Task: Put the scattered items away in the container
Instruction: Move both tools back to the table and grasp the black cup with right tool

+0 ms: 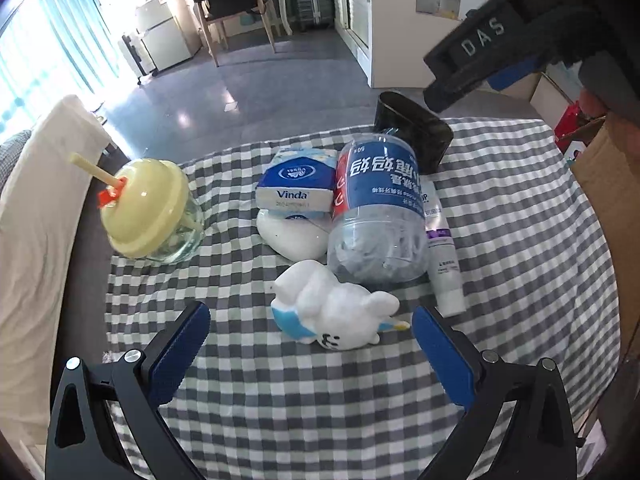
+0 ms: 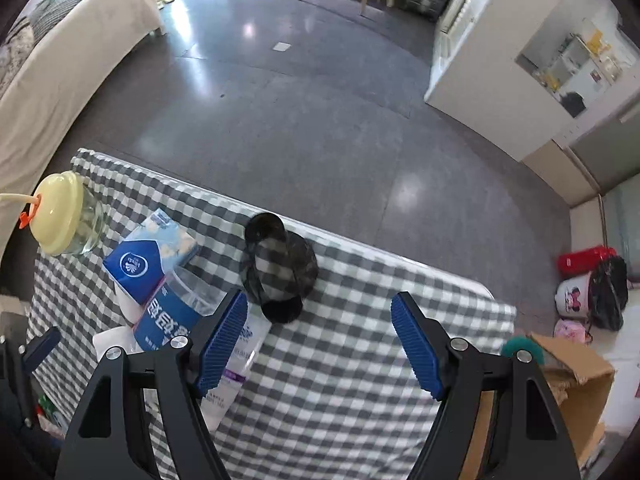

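On the checked cloth of the surface (image 1: 320, 400), a white plush toy (image 1: 336, 312) is seen lying on its side just ahead of the left hand-held gripper (image 1: 310, 344), whose blue pads are held wide apart with nothing between them. The toy's long axis is judged to run roughly across the gap, from one pad toward the other, and it lies a little beyond the fingertips, so a short advance would be needed before it is bracketed. Behind the toy, a clear water bottle (image 1: 376, 216) is laid on its side with its long axis pointing away from the left hand-held gripper; a tissue pack (image 1: 294, 180) is stacked beside it and a white tube (image 1: 442, 256) is pressed along its far flank. The right hand-held gripper (image 2: 320, 340) is also held open and empty, over bare cloth, with a dark translucent container (image 2: 280, 272) lying just ahead and to its left. The toy is therefore judged nearer the left hand, the container nearer the right. A lidded cup with a straw (image 1: 152, 216) stands apart at the edge.
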Demonstrator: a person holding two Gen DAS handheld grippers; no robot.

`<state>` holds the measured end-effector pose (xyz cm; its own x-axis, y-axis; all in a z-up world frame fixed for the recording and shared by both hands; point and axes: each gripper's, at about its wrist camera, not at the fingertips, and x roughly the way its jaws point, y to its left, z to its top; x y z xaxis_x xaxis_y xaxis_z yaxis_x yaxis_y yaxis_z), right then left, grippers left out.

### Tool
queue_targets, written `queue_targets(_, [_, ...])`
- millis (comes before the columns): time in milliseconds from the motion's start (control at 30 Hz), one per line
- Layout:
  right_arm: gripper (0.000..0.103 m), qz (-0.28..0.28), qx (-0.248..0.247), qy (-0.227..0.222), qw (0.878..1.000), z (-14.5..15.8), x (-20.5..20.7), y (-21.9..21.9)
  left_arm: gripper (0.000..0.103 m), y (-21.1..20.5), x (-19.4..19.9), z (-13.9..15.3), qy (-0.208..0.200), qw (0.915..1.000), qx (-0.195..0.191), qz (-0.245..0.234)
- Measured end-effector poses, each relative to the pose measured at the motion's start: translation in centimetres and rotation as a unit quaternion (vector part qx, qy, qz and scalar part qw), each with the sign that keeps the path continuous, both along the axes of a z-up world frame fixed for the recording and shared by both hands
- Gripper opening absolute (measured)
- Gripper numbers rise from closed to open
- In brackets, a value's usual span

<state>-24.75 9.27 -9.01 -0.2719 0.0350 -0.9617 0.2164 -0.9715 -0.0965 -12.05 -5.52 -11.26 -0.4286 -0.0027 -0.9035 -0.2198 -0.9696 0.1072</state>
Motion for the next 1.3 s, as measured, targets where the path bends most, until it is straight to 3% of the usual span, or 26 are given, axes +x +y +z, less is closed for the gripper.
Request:
queue_targets(300, [0.074,0.005,-0.005,-0.035,0.999,-4.0,-2.3,-1.6,0.103,-0.4,-1.5,-2.0,-0.018,0.9996,0.014,0.014])
queue_targets(500, [0.074,-0.009,-0.011,-0.042,0.999,-5.0,-3.3,-1.5,0.103,-0.7,-1.7,-2.4,-0.016,0.9996,0.016,0.016])
queue_targets(533, [0.072,-0.010,-0.004,-0.042,0.999,-5.2,-3.3,-1.5,0.103,-0.7,-1.6,-2.4,-0.015,0.9996,0.017,0.016])
queue_targets(600, [0.056,-0.006,-0.009,-0.050,0.999,-5.4,-3.3,-1.4,0.103,-0.9,-1.7,-2.4,-0.014,0.9996,0.018,0.015])
queue_targets(833, [0.053,-0.020,-0.021,-0.047,0.998,-5.2,-2.8,-1.5,0.103,-1.3,-2.0,-2.3,-0.008,0.9996,0.025,0.013])
queue_targets(967, [0.052,-0.020,-0.033,-0.034,0.999,-4.0,-2.0,-1.0,0.073,-1.7,-1.6,-1.7,-0.010,0.9991,0.042,0.004])
queue_targets(1133, [0.047,-0.023,-0.034,-0.007,0.999,-1.5,-0.9,-0.5,0.071,-3.0,-1.1,-0.1,-0.004,0.9976,0.068,0.013])
queue_targets(1200, [0.028,-0.019,-0.039,-0.004,0.999,-0.7,-0.4,-0.5,0.071,-3.5,-0.8,0.7,0.002,0.9968,0.079,0.016])
queue_targets(1300, [0.028,-0.014,-0.037,-0.016,0.999,-0.7,0.2,-0.7,0.071,-3.7,-0.3,2.0,0.016,0.9963,0.084,0.012])
